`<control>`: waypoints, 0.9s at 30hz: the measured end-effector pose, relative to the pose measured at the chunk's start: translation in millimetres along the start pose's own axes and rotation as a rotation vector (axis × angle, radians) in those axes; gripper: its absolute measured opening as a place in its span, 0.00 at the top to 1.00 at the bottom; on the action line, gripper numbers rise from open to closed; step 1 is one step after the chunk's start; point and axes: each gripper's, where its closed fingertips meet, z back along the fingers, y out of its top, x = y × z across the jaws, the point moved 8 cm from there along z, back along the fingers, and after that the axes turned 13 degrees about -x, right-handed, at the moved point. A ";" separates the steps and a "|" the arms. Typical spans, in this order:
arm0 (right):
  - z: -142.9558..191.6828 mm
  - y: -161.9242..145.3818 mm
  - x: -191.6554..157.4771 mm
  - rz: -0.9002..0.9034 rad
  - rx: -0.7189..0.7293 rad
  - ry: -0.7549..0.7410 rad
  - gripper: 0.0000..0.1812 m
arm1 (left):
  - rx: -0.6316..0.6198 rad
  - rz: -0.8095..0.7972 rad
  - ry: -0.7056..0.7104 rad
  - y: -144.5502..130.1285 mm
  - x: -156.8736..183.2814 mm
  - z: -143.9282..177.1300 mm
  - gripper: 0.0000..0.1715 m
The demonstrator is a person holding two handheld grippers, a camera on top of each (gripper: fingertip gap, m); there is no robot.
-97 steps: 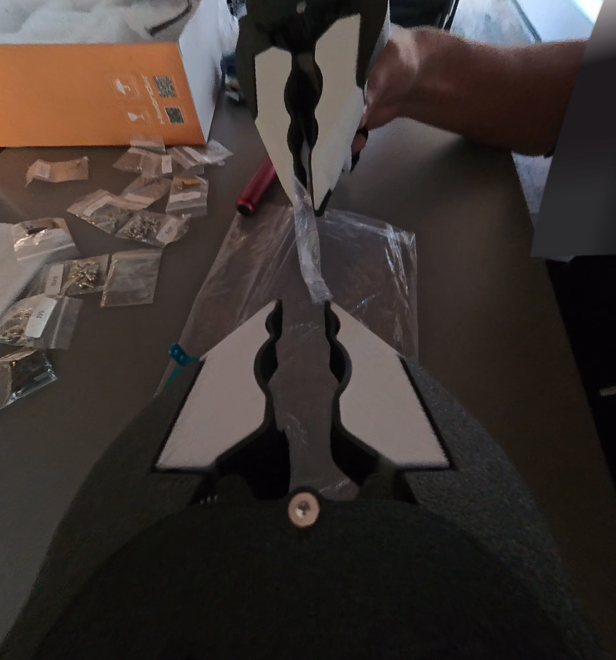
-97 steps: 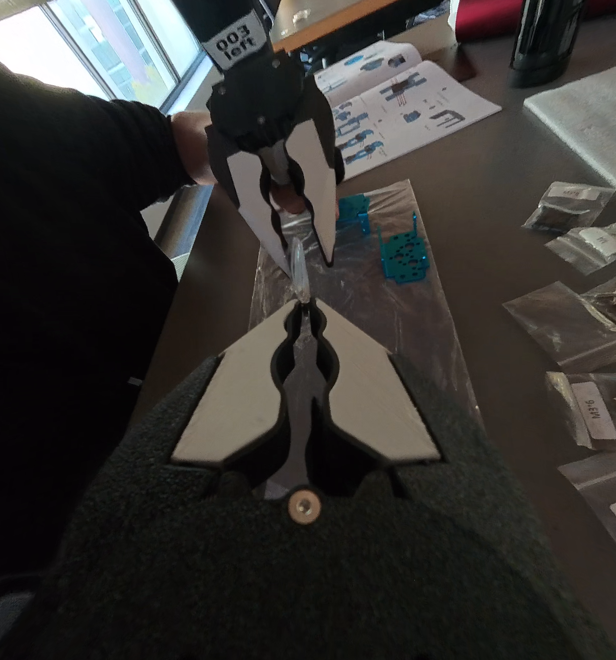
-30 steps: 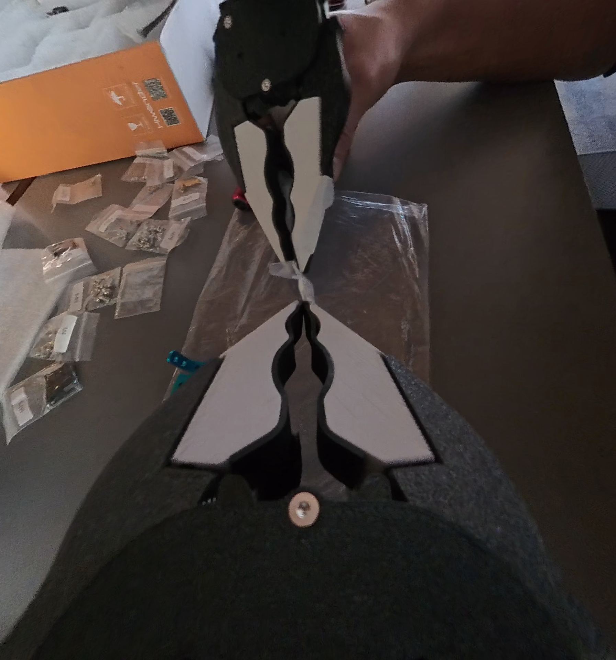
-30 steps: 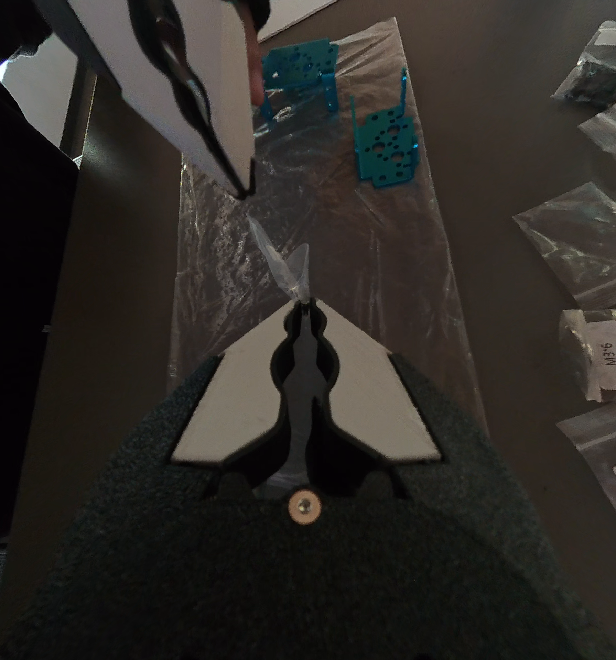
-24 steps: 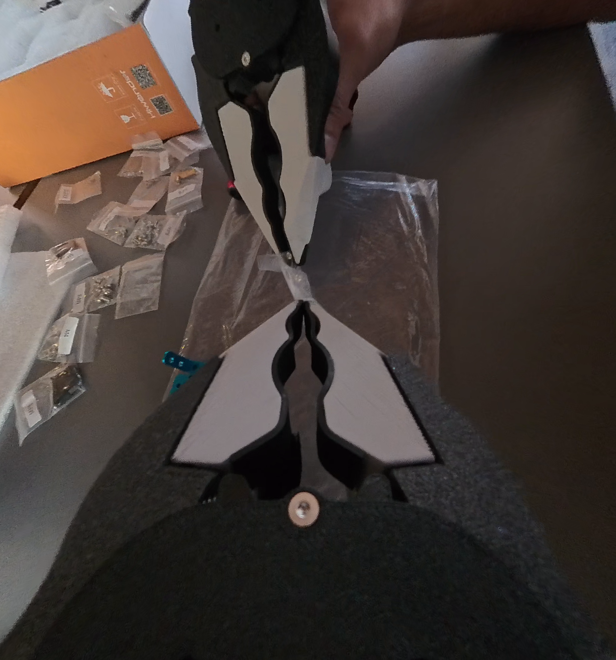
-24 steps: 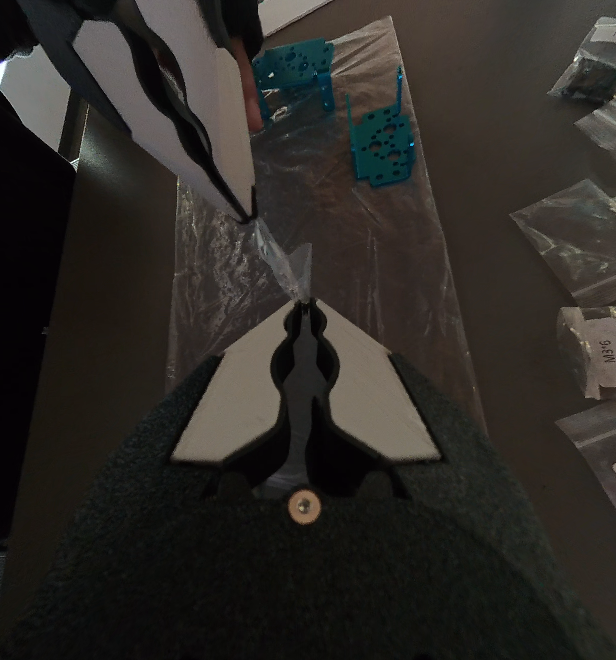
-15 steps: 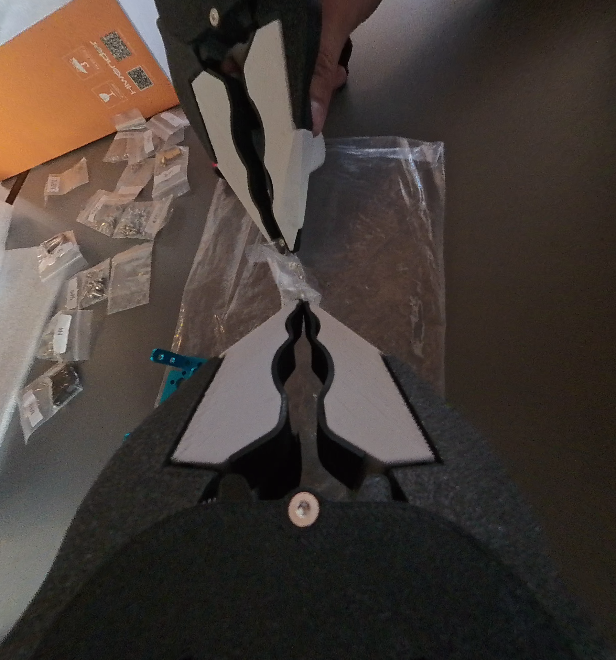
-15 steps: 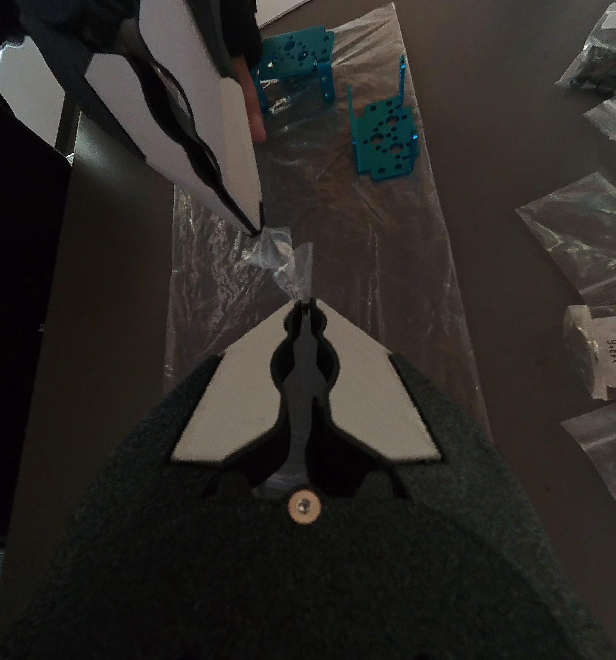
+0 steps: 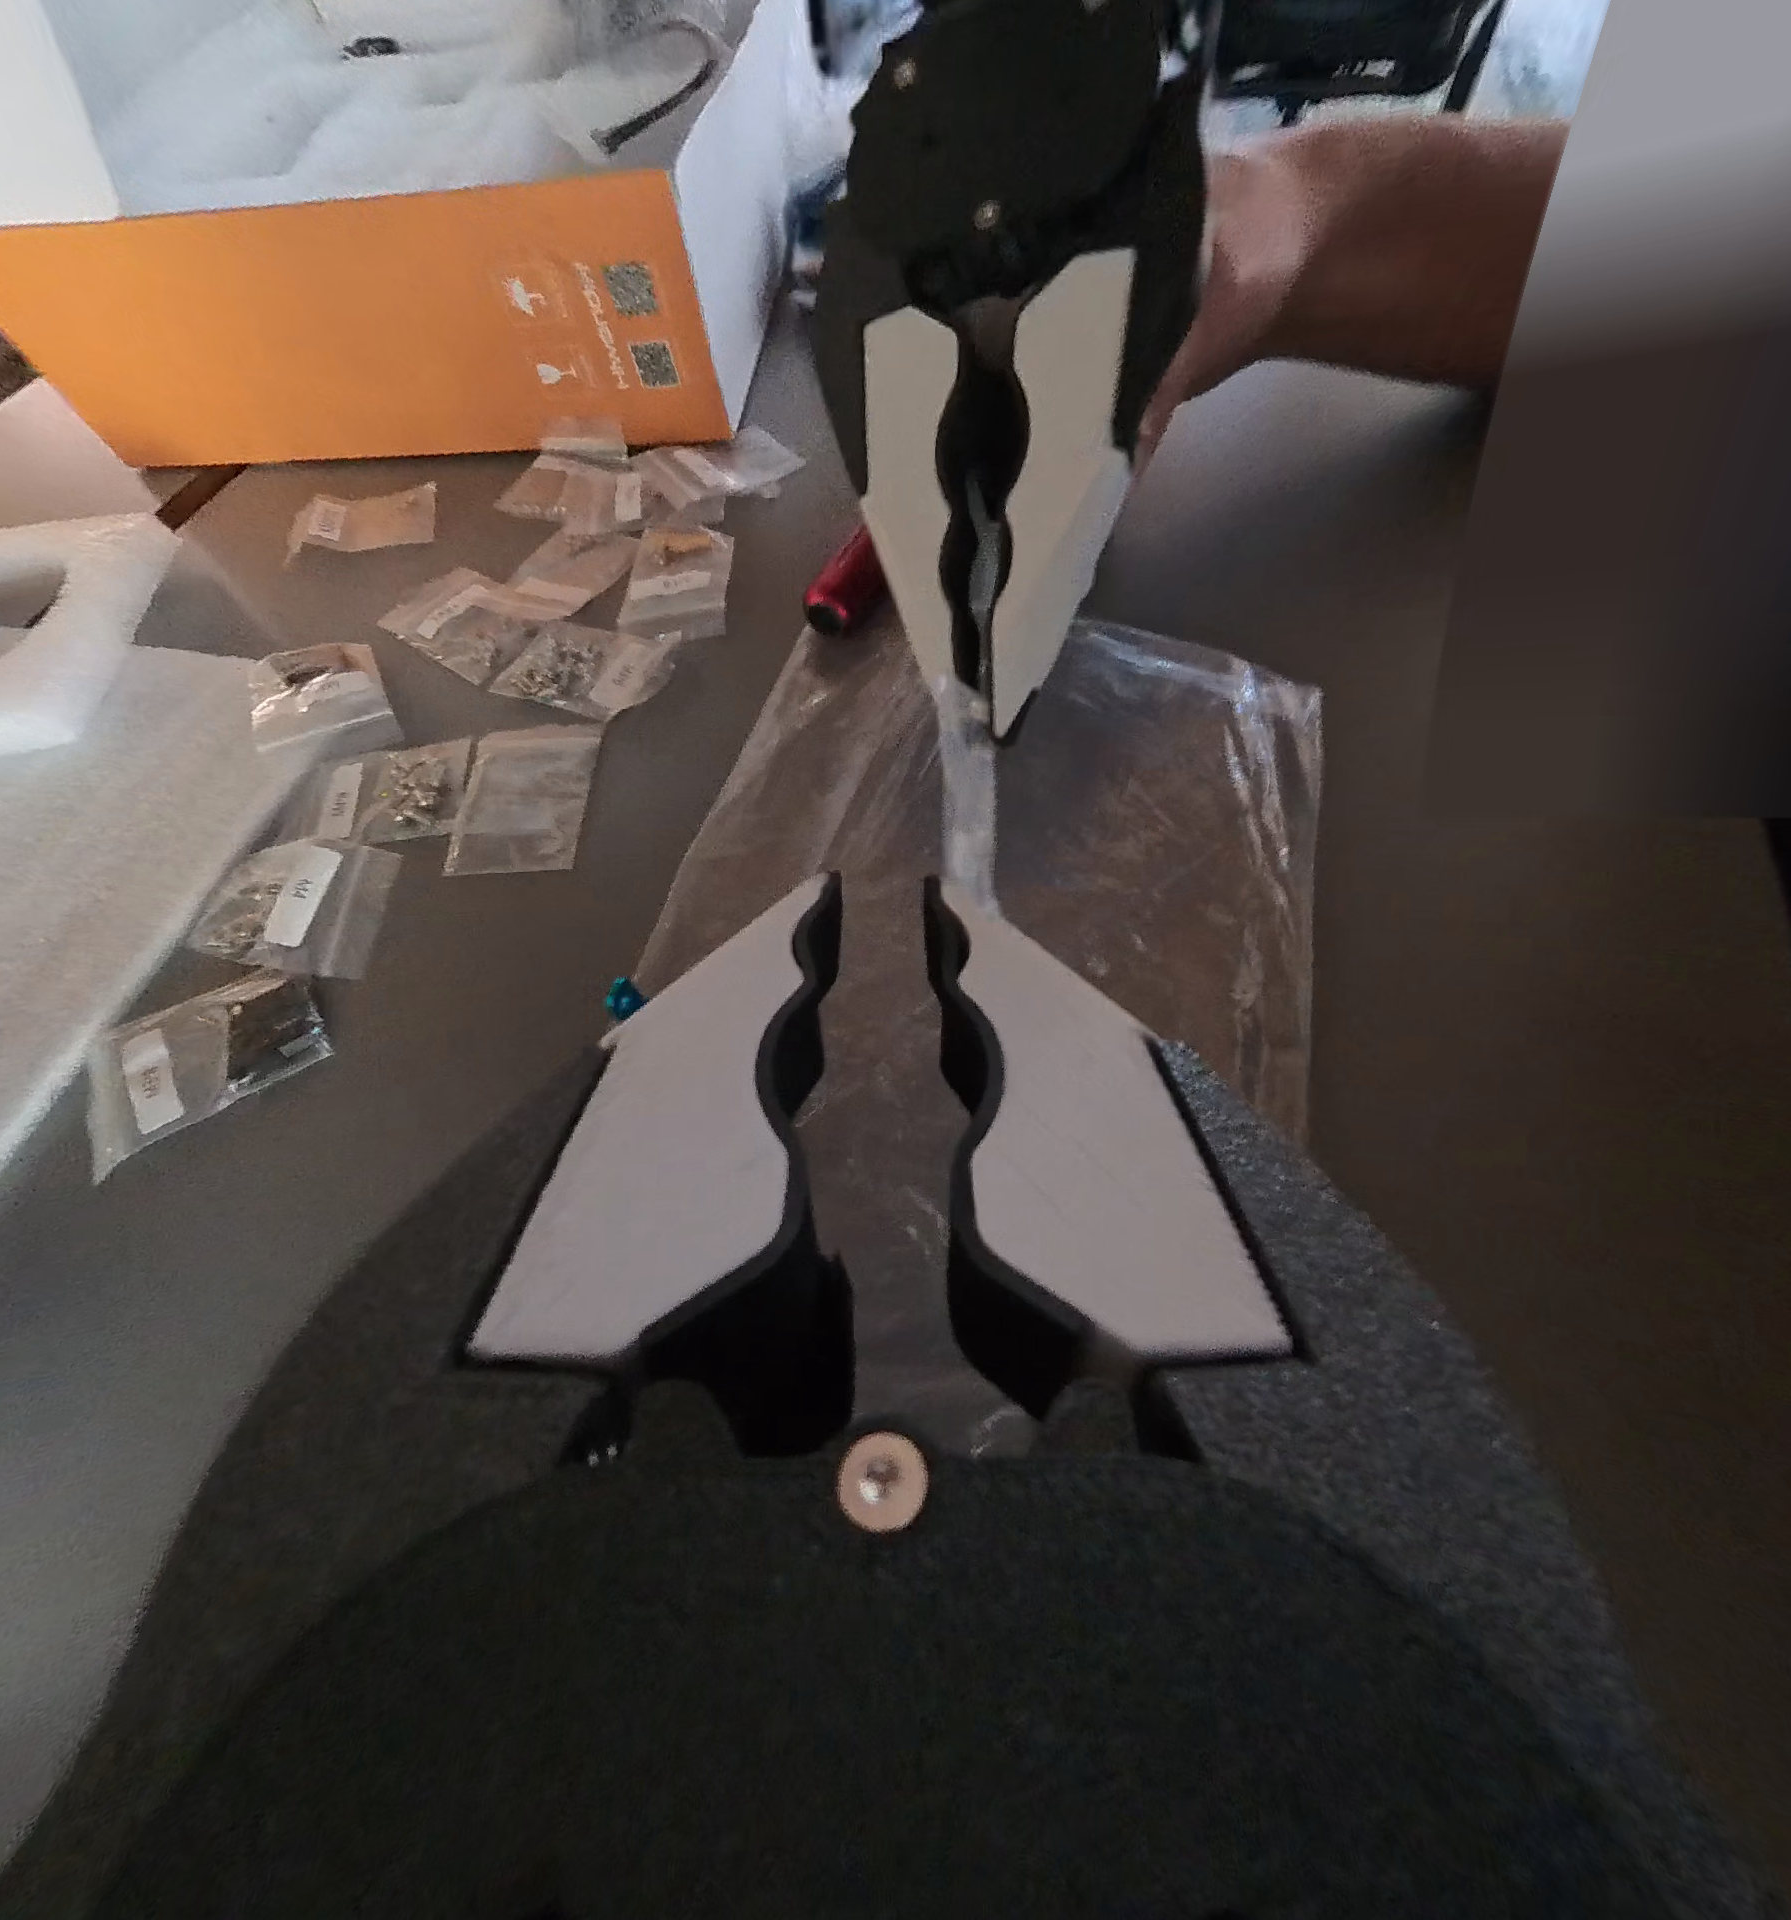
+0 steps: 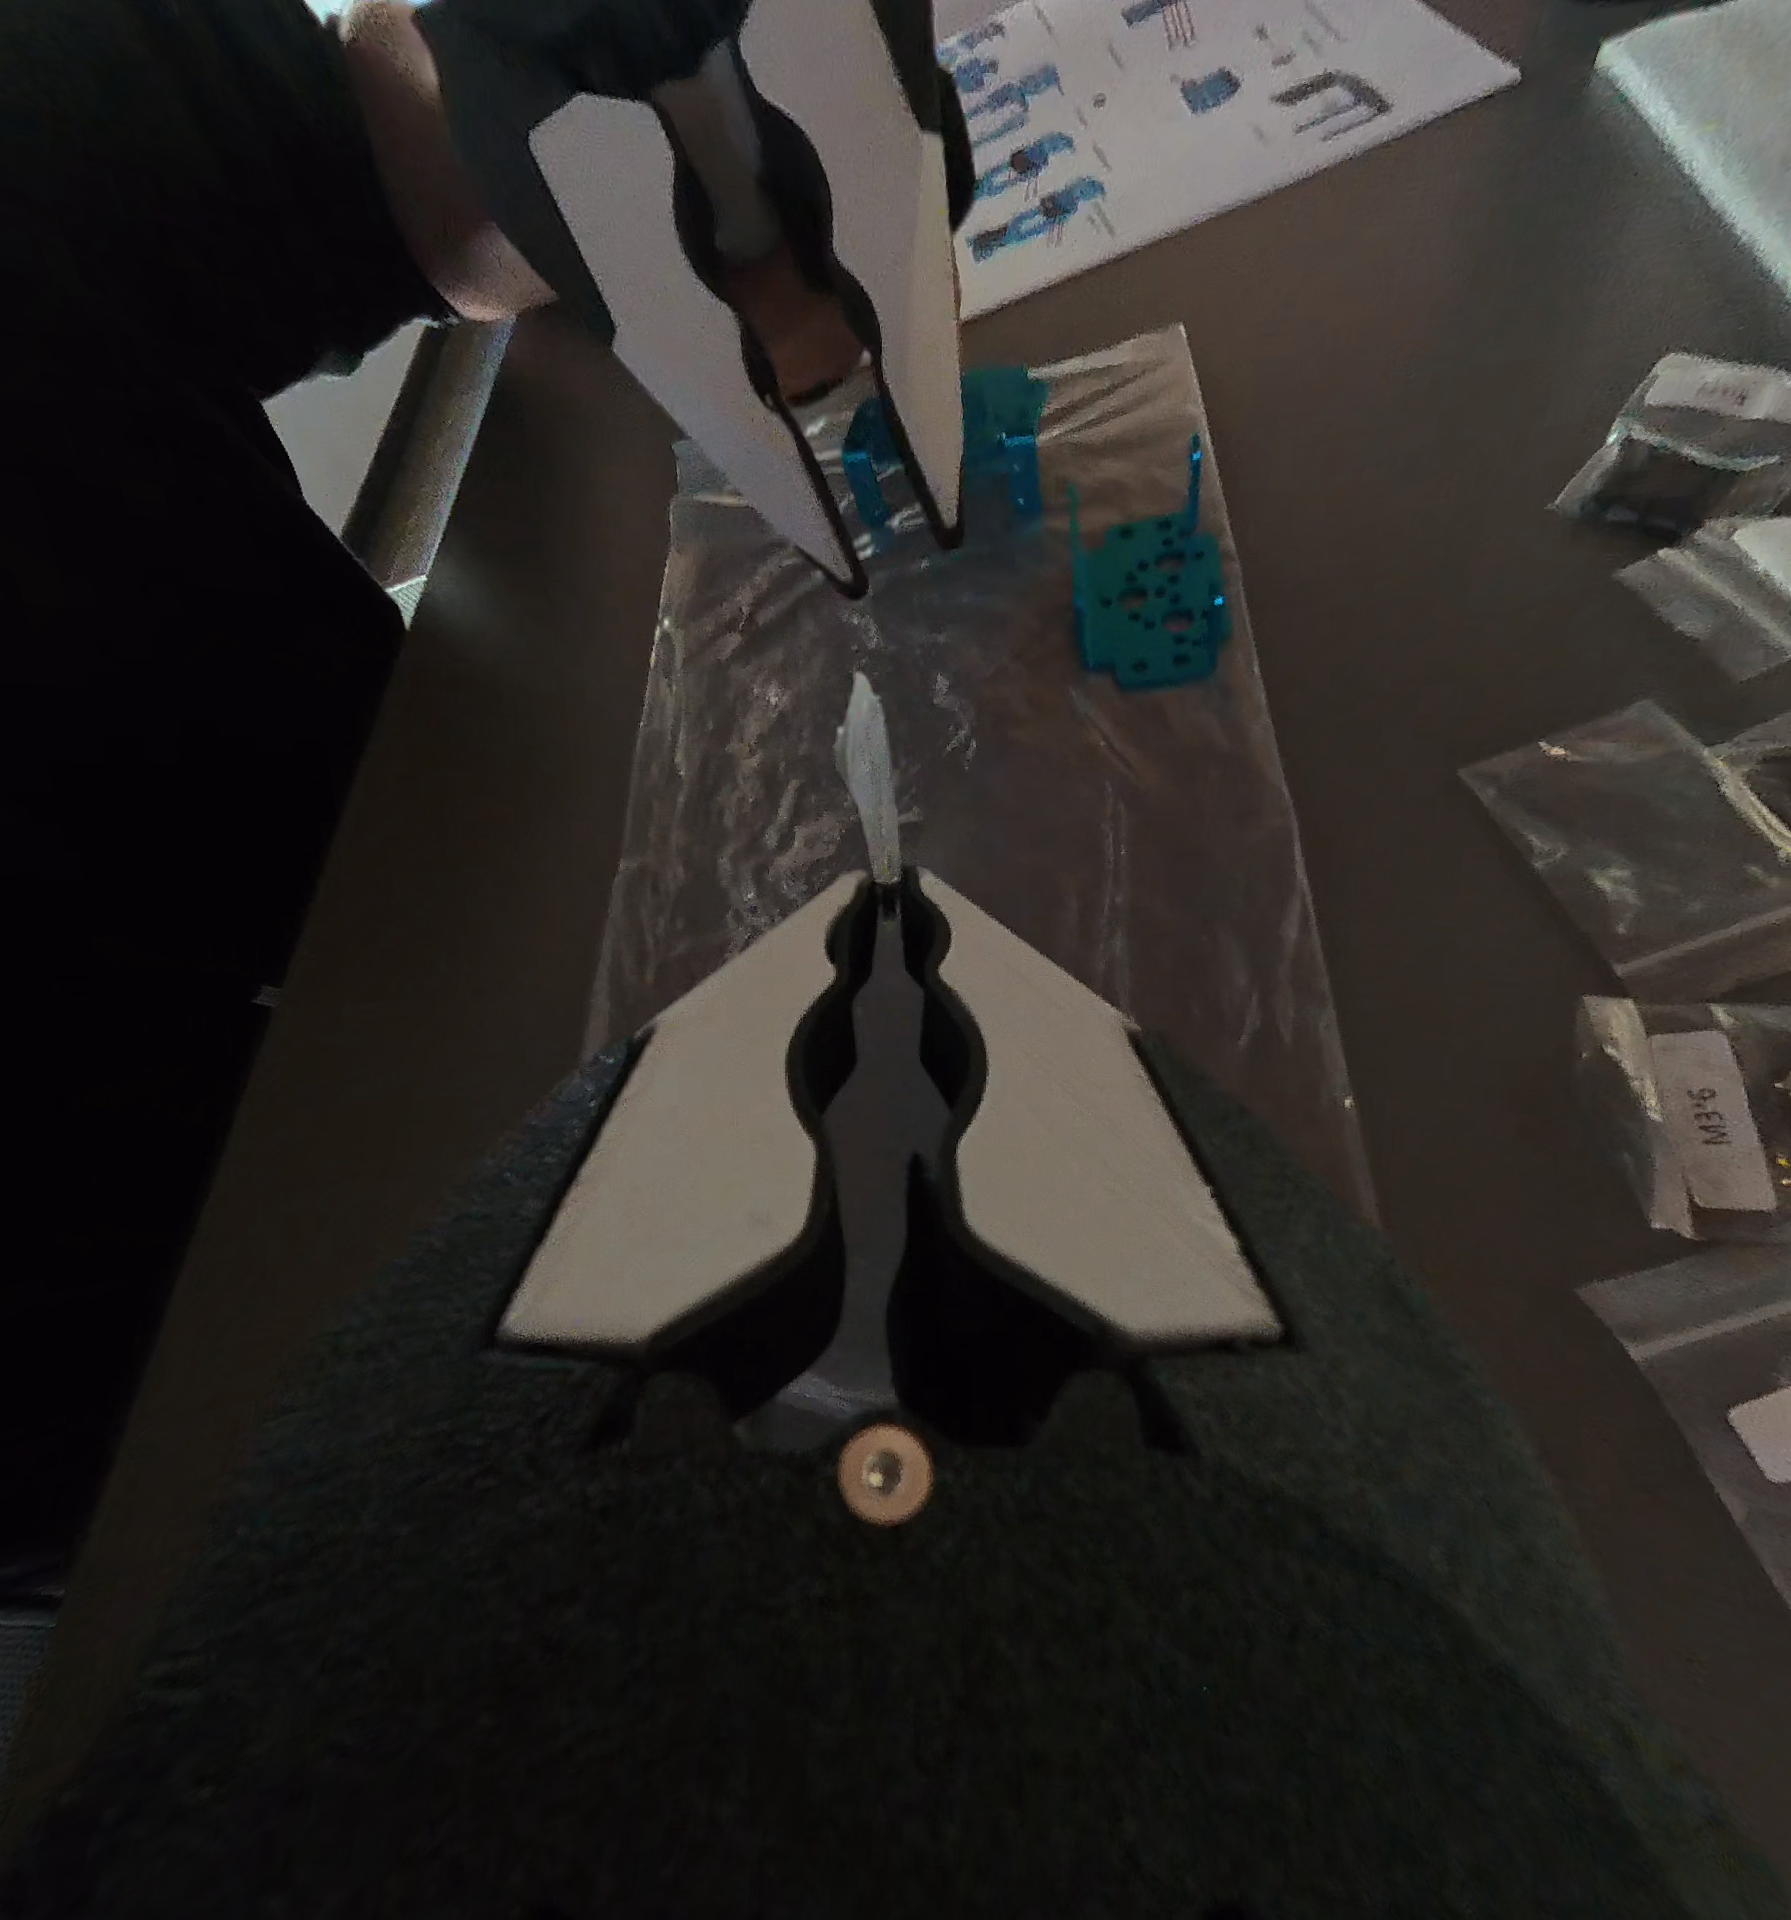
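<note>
The right gripper (image 10: 886, 878) was pinched tight on a twisted strip of clear plastic (image 10: 870, 769), lifted above the flat clear plastic bag (image 10: 1130, 883) on the dark table (image 10: 455, 831). The left gripper (image 9: 880, 883) stood with its jaws parted, holding nothing, the strip's free end touching its right fingertip (image 9: 958, 899). Two blue perforated brackets (image 10: 1145, 608) lay on the bag. Small zip bags (image 9: 522, 795) carried white printed labels (an orange box (image 9: 351, 312) behind bore square codes).
</note>
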 end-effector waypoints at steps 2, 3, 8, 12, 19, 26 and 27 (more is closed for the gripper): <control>1.7 1.2 -0.6 -0.001 0.013 0.008 0.98 | 0.008 0.017 -0.057 0.1 1.8 0.4 0.91; 2.4 1.7 -1.3 -0.001 0.025 0.018 0.98 | 0.005 0.016 -0.062 0.1 2.0 0.5 0.91; 10.3 6.2 -3.7 -0.001 0.116 0.085 0.98 | -0.005 0.001 -0.059 -1.1 -0.2 2.9 0.91; 13.6 5.7 -1.5 -0.007 0.116 0.065 0.98 | 0.031 0.006 -0.126 1.0 4.9 3.9 0.91; 22.3 9.4 -3.8 0.000 0.162 0.072 0.98 | 0.029 -0.009 -0.093 1.7 5.4 3.0 0.91; 18.2 13.1 -9.0 -0.010 0.218 0.172 0.98 | 0.083 -0.025 -0.090 5.5 10.8 2.7 0.91; 18.3 13.7 -9.8 -0.012 0.229 0.188 0.98 | 0.098 -0.027 -0.092 6.3 11.9 3.2 0.91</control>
